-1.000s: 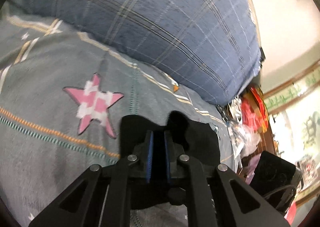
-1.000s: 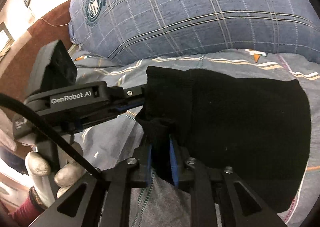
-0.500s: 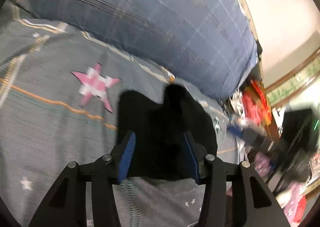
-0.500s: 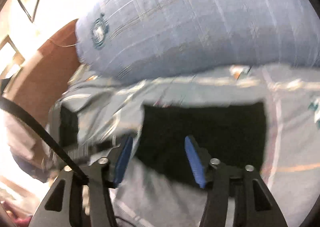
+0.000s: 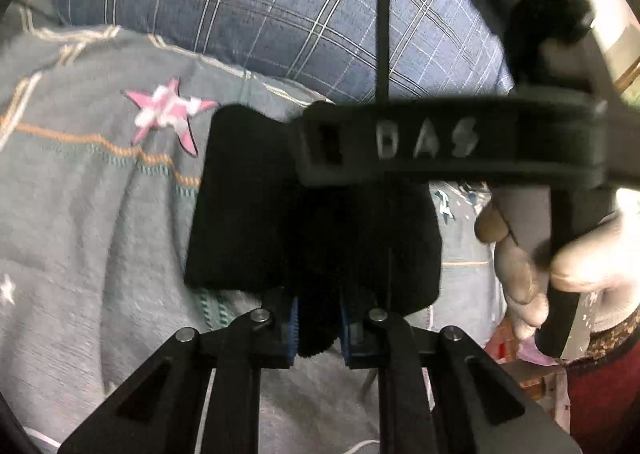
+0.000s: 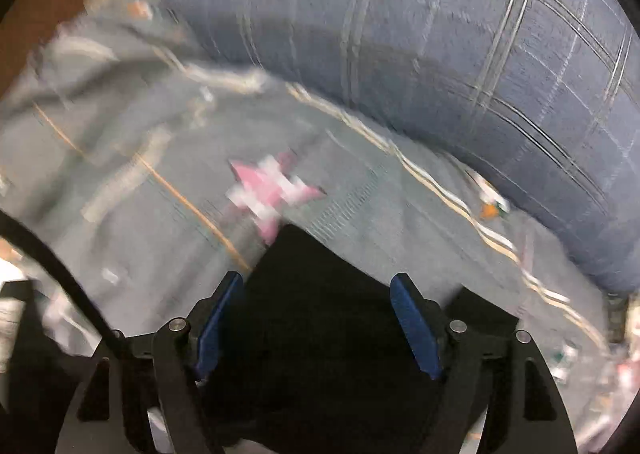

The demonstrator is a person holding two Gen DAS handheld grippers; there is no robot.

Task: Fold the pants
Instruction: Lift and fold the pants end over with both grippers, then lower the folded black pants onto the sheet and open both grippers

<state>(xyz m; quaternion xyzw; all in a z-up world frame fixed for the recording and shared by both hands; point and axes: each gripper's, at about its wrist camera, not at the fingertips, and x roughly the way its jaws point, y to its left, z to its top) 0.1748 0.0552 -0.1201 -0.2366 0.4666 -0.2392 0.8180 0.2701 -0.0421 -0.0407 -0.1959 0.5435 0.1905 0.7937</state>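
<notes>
The black pants [image 5: 280, 214] lie folded in a dark block on a grey bedspread [image 5: 80, 214]. At the near edge of the pants my left gripper [image 5: 318, 326] has its jaws closing, and a bunched fold of black cloth fills the narrow gap between the blue pads. My right gripper [image 6: 318, 282] hovers over the pants [image 6: 320, 334], its jaws opening wide with nothing pinched between them. Its black housing lettered DAS [image 5: 440, 142] crosses the left wrist view above the pants, held by a gloved hand [image 5: 580, 254]. The right wrist view is blurred.
A big blue plaid pillow [image 5: 260, 6] rises just behind the pants, also in the right wrist view as the pillow [image 6: 440, 54]. A pink star [image 5: 168, 110] marks the bedspread left of the pants. A black cable [image 5: 384, 14] hangs by the housing. Clutter shows at the right.
My left gripper opened, slid along, and closed on a fold at the pants' near edge. My right gripper let go of the cloth, spread wide and swung across over the pants.
</notes>
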